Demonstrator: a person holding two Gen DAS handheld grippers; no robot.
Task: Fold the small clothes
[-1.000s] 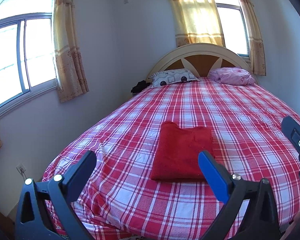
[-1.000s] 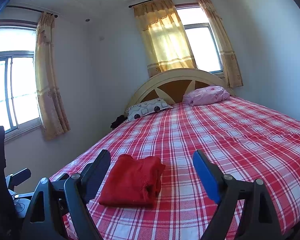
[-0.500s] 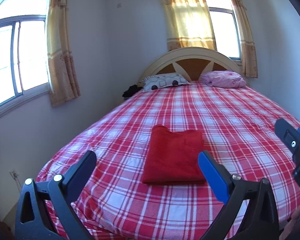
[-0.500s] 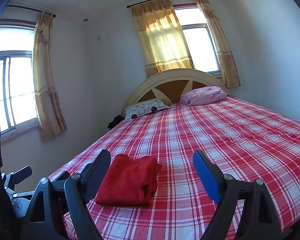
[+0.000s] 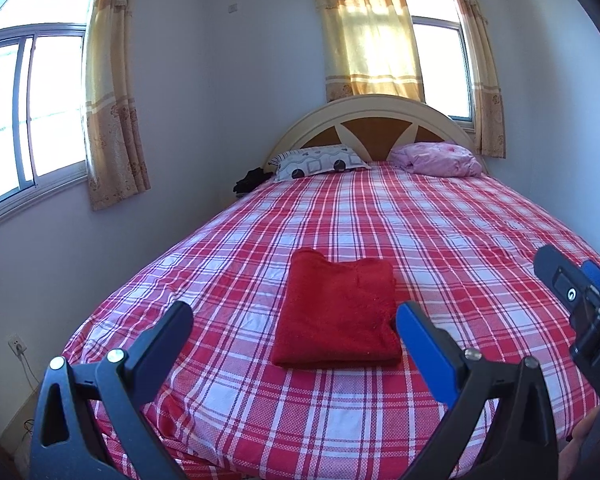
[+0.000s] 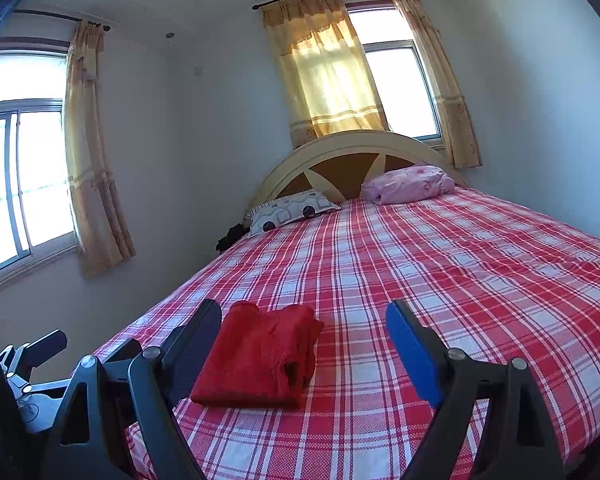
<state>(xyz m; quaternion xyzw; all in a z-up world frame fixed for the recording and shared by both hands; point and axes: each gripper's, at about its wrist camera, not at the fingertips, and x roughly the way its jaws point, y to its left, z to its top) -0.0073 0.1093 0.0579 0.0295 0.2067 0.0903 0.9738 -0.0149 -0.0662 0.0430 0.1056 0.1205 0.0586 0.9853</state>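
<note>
Both jaws wide, unmoved; red garment (image 5: 338, 312) folded.

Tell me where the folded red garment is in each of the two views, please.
Left wrist view: the red garment lies in the lower centre, on the plaid bedspread.
Right wrist view: the red garment lies lower left of centre, beside the left finger.
Shared landmark: the pink pillow at the headboard.

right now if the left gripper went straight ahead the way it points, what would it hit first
Most likely the folded red garment: it lies on the plaid bedspread between the open fingers of the left gripper, just ahead. Depth is uncertain.
</note>
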